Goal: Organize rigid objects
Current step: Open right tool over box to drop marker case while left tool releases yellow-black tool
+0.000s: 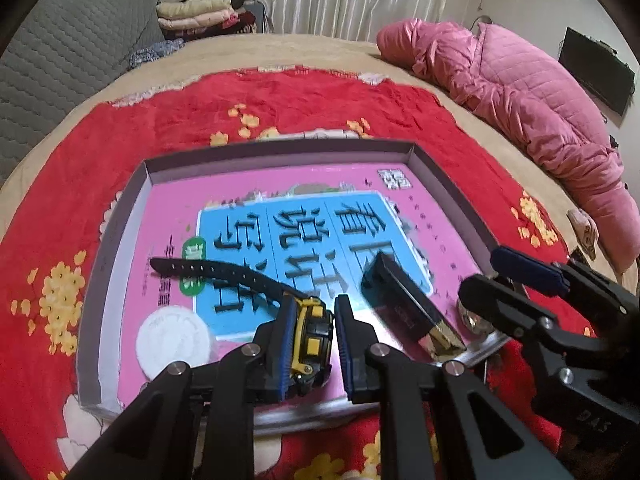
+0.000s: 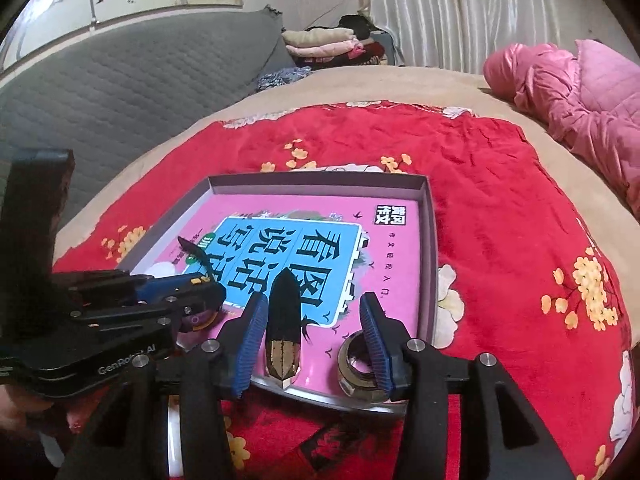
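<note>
A grey shallow box [image 1: 280,150] [image 2: 428,240] holds a pink book [image 1: 168,240] [image 2: 396,248]. My left gripper [image 1: 314,344] is over the box's near edge with a yellow and black watch [image 1: 312,332] between its fingers; a small gap shows on the right side, and the black strap [image 1: 208,268] trails left over the book. My right gripper [image 2: 316,334] is open over the near edge. A black and gold bar [image 2: 284,324] [image 1: 412,308] lies between its fingers, apart from them. A round metal tape roll [image 2: 354,360] sits under its right finger [image 2: 374,336].
A white round disc [image 1: 172,342] lies in the box's left near corner. The box sits on a red flowered blanket [image 1: 320,96] [image 2: 500,200] on a bed. A pink quilted coat [image 1: 520,96] [image 2: 580,92] lies at the right. A grey sofa [image 2: 120,92] stands at the left.
</note>
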A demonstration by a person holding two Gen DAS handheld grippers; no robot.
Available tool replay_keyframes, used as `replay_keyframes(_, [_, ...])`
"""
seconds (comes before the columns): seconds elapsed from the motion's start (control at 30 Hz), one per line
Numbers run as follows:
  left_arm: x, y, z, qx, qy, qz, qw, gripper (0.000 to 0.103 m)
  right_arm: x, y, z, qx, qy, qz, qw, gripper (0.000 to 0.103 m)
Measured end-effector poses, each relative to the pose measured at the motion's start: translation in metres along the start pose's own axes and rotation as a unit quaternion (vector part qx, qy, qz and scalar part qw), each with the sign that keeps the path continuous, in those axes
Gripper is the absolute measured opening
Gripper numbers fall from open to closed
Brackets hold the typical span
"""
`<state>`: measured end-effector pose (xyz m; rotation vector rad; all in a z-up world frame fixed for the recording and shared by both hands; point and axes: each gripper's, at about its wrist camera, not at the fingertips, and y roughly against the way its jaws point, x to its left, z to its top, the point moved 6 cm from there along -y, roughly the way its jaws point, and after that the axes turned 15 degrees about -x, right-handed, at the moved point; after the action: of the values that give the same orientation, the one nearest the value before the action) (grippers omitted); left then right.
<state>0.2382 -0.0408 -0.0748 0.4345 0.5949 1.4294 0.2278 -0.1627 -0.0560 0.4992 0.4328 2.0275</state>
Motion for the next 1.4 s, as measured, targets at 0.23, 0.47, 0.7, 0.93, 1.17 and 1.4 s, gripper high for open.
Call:
replay_keyframes(0.23, [0.008,-0.006,0.009,-0.014,0.000,-0.003,0.9999,0.020,-0.005,0.003,0.003,-0.006,-0.012,-0.002,1.000,0.050])
replay_keyframes(0.47, [0.011,-0.003,0.002,-0.013,-0.004,-0.005,0.9999,0.021,-0.005,0.002,0.002,-0.004,-0.015,-0.001,1.000,0.050])
replay_keyframes(0.7, [0.010,0.000,-0.004,-0.010,-0.004,-0.010,0.9999,0.033,-0.006,0.001,0.000,-0.002,-0.019,0.000,1.000,0.058])
replay_keyframes(0.93, [0.013,0.025,0.008,-0.041,-0.002,-0.010,0.9991,0.034,-0.007,0.002,0.001,-0.005,-0.017,-0.002,1.000,0.059])
replay_keyframes(1.17, [0.034,0.052,0.026,-0.067,0.017,0.003,0.9976,0.035,-0.008,0.004,0.003,-0.008,-0.019,-0.003,1.000,0.059])
replay_keyframes(1.4, [0.047,0.063,0.028,-0.066,0.033,0.013,0.9972,0.045,-0.007,0.005,0.004,-0.012,-0.015,-0.007,1.000,0.068])
